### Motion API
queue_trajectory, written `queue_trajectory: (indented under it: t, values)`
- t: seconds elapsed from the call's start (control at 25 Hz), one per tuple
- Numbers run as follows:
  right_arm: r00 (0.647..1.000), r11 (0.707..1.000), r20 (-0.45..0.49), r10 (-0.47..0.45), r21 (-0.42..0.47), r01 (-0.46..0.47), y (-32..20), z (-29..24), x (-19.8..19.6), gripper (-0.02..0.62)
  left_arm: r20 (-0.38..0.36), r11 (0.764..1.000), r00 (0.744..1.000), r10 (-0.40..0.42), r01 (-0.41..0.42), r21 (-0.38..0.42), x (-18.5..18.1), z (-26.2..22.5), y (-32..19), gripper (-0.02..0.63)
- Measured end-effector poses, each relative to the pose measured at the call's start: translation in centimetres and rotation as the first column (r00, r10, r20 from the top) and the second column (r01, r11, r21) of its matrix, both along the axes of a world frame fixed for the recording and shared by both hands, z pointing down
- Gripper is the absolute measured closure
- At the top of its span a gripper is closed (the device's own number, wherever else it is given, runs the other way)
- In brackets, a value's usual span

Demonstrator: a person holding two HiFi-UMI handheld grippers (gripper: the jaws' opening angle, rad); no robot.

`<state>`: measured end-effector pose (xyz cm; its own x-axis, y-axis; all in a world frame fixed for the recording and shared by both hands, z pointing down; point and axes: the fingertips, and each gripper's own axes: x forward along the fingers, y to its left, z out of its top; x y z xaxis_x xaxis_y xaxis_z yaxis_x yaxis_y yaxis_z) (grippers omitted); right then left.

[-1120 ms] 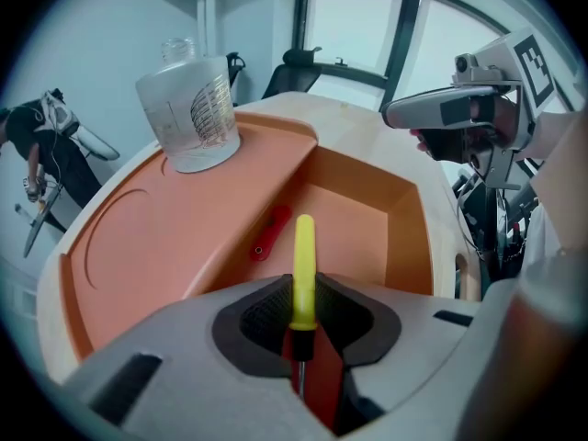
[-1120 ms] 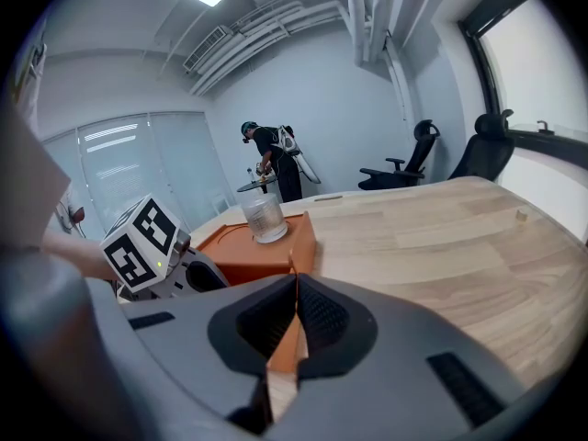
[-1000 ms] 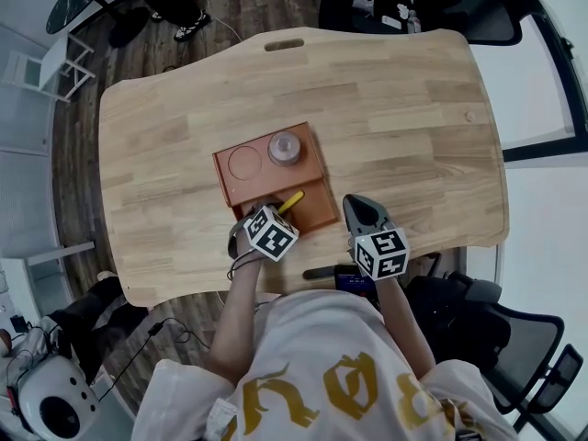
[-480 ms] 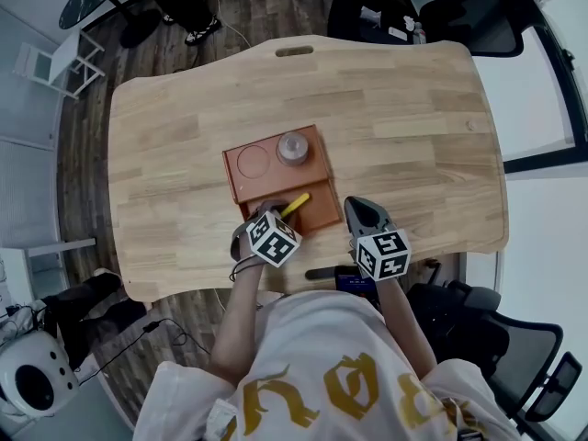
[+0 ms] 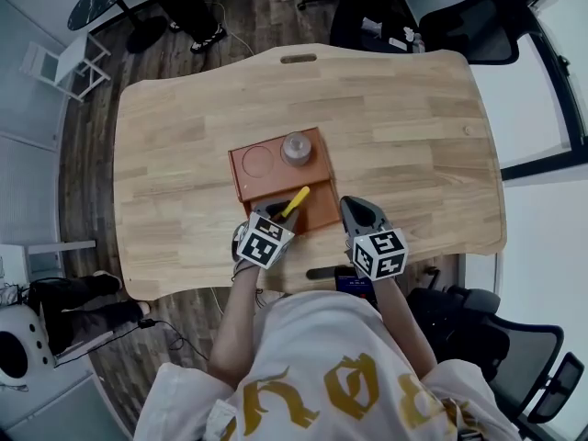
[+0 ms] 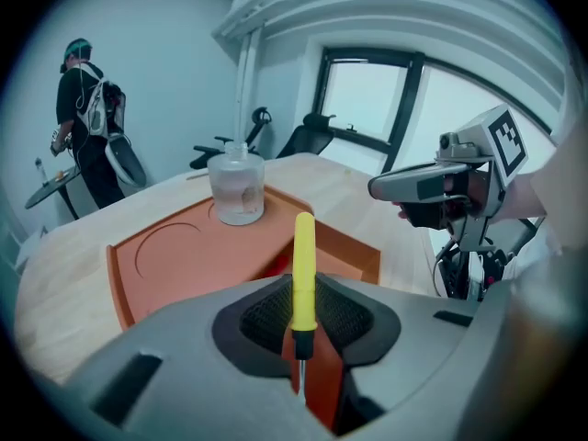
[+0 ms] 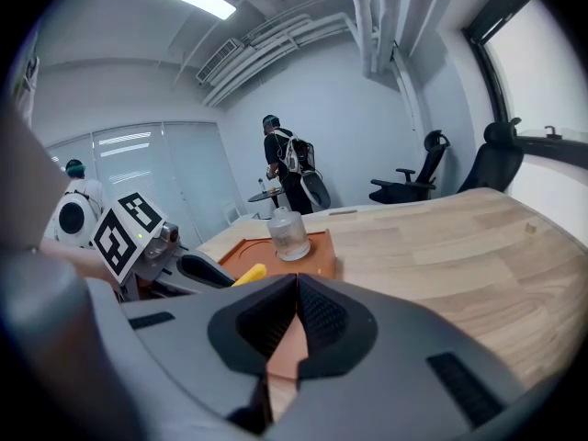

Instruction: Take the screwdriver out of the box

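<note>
The screwdriver [image 5: 295,202] is sitting between the pads of the left gripper [image 5: 275,212], which is pinching it near the dark collar where the yellow handle ends. In the head view the handle is slanting toward the upper right over the lower compartment of the orange box [image 5: 276,175], just below centre frame. The left gripper view is showing what the head view is not: the handle is standing upright at centre frame and the thin metal shaft is running down between the jaws. The right gripper [image 5: 356,207] is hovering just right of the box, over the wooden table [image 5: 404,118], with its jaws pressed together and nothing between them, as its own view is showing. A clear glass jar [image 5: 296,147] is standing on the box's upper right part. Only the gripper views are showing the room at eye level: a person [image 7: 284,166] with a backpack is standing beyond the table, and an office chair [image 7: 418,168] is standing at the right.
</note>
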<state>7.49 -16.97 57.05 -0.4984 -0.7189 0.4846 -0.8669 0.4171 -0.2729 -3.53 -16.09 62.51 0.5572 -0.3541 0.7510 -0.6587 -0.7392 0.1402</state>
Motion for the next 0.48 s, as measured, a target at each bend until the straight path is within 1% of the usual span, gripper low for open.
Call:
queue_trajectory:
  t: [0.08,0.12,0.24,0.32,0.4,0.48]
  values:
    - [1.000,1.000,0.002,-0.005,0.012,0.005,0.1,-0.5,-0.3,0.584,-0.047,0.999,0.999,-0.022,0.023,0.023,0.0,-0.9,-0.3,0.529]
    - [1.000,1.000,0.004,-0.008,0.021,0.008,0.1,-0.8,-0.4,0.584,-0.088,0.999,0.995,-0.040,0.043,0.024,0.0,-1.5,-0.3,0.529]
    - [1.000,0.999,0.007,-0.006,0.053,0.006,-0.3,-2.0,-0.5,0.584,-0.223,0.992,0.968,-0.114,0.121,0.018,-0.3,-3.5,-0.8,0.529]
    - [1.000,0.998,0.008,0.004,0.066,-0.005,-0.6,-2.6,-0.5,0.584,-0.271,0.988,0.953,-0.135,0.152,0.042,-0.6,-4.8,-1.1,0.529]
    - [1.000,0.997,0.016,0.011,0.072,-0.012,-0.6,-3.0,-0.6,0.583,-0.308,0.982,0.941,-0.139,0.170,0.077,-0.9,-5.9,-1.1,0.529]
    - [0.999,0.997,0.030,0.010,0.079,-0.012,-0.4,-3.4,-0.8,0.584,-0.352,0.975,0.924,-0.149,0.196,0.101,-1.3,-7.0,-1.1,0.529]
